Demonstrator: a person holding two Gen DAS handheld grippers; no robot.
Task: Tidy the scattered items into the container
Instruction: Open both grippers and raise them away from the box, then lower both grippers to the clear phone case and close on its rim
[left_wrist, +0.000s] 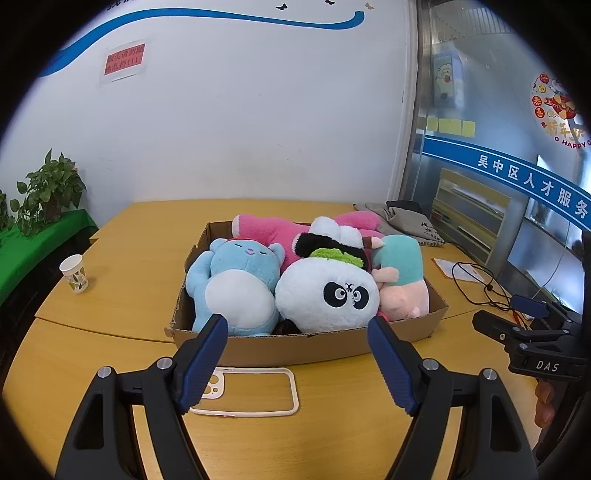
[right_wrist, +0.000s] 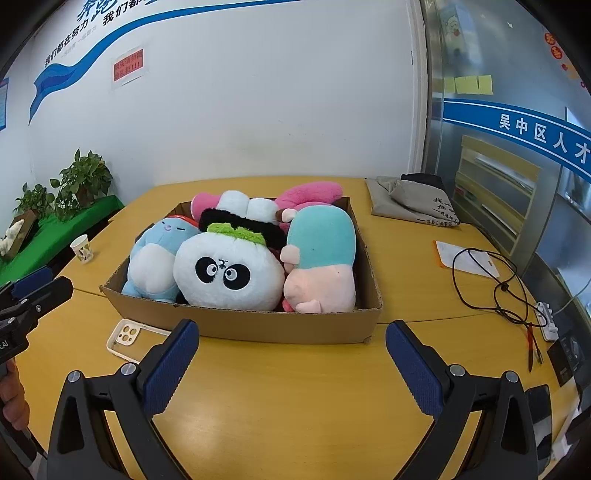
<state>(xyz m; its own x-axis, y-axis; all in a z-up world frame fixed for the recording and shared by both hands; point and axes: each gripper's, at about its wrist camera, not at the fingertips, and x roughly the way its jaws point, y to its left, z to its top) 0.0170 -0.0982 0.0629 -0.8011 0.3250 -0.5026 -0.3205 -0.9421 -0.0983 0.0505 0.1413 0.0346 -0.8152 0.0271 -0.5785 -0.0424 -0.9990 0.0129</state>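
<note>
while both tools hung above the yellow desk (left_wrist: 122, 266), the cardboard box (left_wrist: 295, 347) sat near its middle, packed with plush toys. a blue bear plush (left_wrist: 236, 284) lay at the box's left side, touching a white panda plush (left_wrist: 328, 295) at the front centre. just beside the panda on the right lay a teal and pink plush (right_wrist: 321, 258), and a pink plush (left_wrist: 273, 230) stretched along the back, partly under a black and white plush (left_wrist: 332, 236). a cream phone case (left_wrist: 258, 391) lay flat on the desk outside the box, just beside its front wall, towards the left front corner.

the left gripper (left_wrist: 297, 363) was spread wide with nothing between its blue pads (left_wrist: 205, 362), held over the phone case and short of the box's front wall. the right gripper (right_wrist: 291, 365) was likewise spread apart and empty, over bare desk in front of the box; its blue pads (right_wrist: 170, 369) touched nothing.

a paper cup (left_wrist: 75, 274) stood upright well to the left of the box. a grey cloth bag (right_wrist: 413, 205) lay at the far right corner of the desk, and a black cable (right_wrist: 491, 280) looped over a white card (right_wrist: 461, 260) on the right. potted plants (right_wrist: 83, 181) stood on a green ledge beyond the desk's left edge.
</note>
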